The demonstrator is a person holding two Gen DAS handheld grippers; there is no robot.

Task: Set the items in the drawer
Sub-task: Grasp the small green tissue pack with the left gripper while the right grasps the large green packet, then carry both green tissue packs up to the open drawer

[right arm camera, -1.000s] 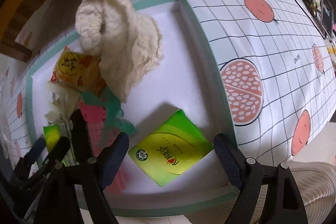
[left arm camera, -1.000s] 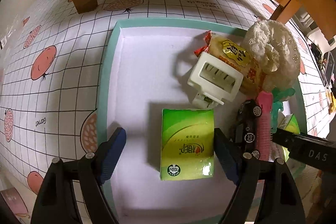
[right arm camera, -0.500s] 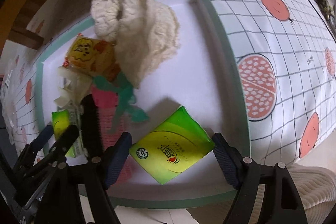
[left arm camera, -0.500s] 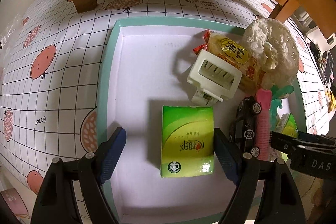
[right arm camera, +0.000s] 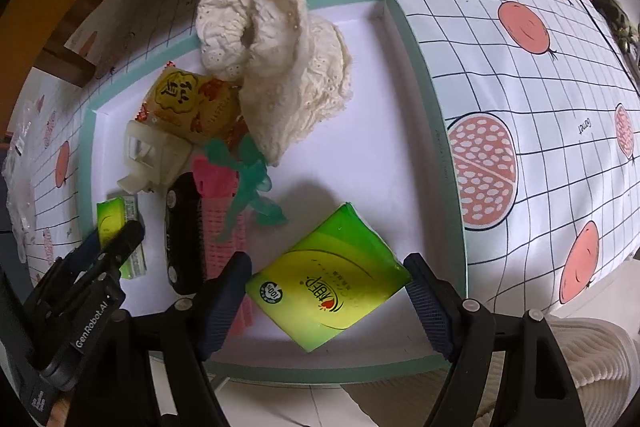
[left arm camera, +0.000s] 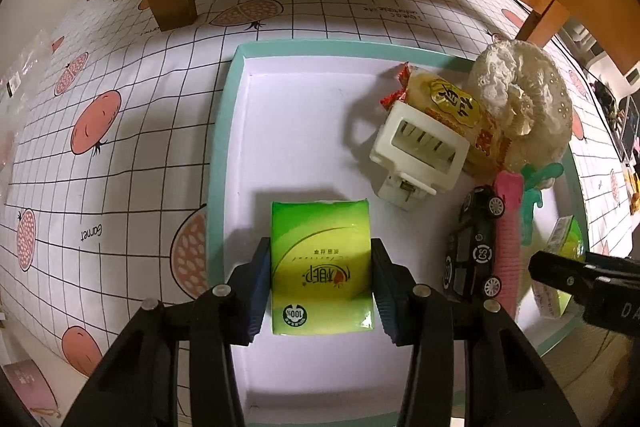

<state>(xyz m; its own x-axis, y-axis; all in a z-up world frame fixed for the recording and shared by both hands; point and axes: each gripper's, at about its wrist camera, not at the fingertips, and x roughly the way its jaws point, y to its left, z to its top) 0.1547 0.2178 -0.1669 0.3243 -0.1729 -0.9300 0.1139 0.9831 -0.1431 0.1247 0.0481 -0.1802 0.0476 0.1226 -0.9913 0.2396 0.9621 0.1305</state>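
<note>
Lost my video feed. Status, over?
Left gripper just closed on a green tissue pack. Right gripper open over another. Box unobstructed.

Black tongs [left arm camera: 321, 277], ribbed blue pads [left arm camera: 258, 289]

We hold the left claw [left arm camera: 320, 279] pointing steeply down, and its jaws have just been closing; the two blue pads [left arm camera: 259, 281] now stand tight against the sides of a green packet [left arm camera: 320, 267]. We hold the right claw [right arm camera: 326, 301] pointing straight down, with its jaws wide apart. Its pads [right arm camera: 426, 301] touch nothing.
</note>
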